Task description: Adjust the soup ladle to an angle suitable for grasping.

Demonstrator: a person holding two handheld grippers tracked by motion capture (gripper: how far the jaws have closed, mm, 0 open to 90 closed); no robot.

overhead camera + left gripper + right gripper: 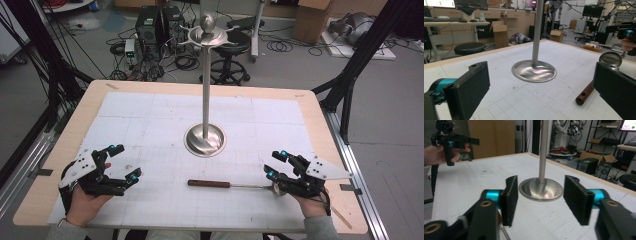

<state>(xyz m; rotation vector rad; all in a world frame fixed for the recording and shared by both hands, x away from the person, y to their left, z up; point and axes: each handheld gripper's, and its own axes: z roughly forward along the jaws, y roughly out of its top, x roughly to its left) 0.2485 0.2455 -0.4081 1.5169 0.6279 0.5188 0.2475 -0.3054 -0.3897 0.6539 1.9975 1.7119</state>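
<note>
Left gripper (121, 162): rests on the near left of the tabletop (150, 107), fingers (467, 88) spread wide, holding and touching nothing

Ladle (230, 184): lies flat near the front edge, brown wooden handle (208, 183) pointing left, thin metal shank running right to the bowl (610, 59) beside the right gripper

Stand (205, 137): steel pole on a round base, hook crown on top, upright mid-tabletop behind the ladle, well apart from both grippers

Right gripper (276, 165): sits at the ladle's bowl end, fingers (509, 200) about half open; the shank lies low by the left finger; no firm pinch can be told

Step in hand, as judged: taking up the ladle. Centre the shank between the pads, close squarely, lift level
</note>
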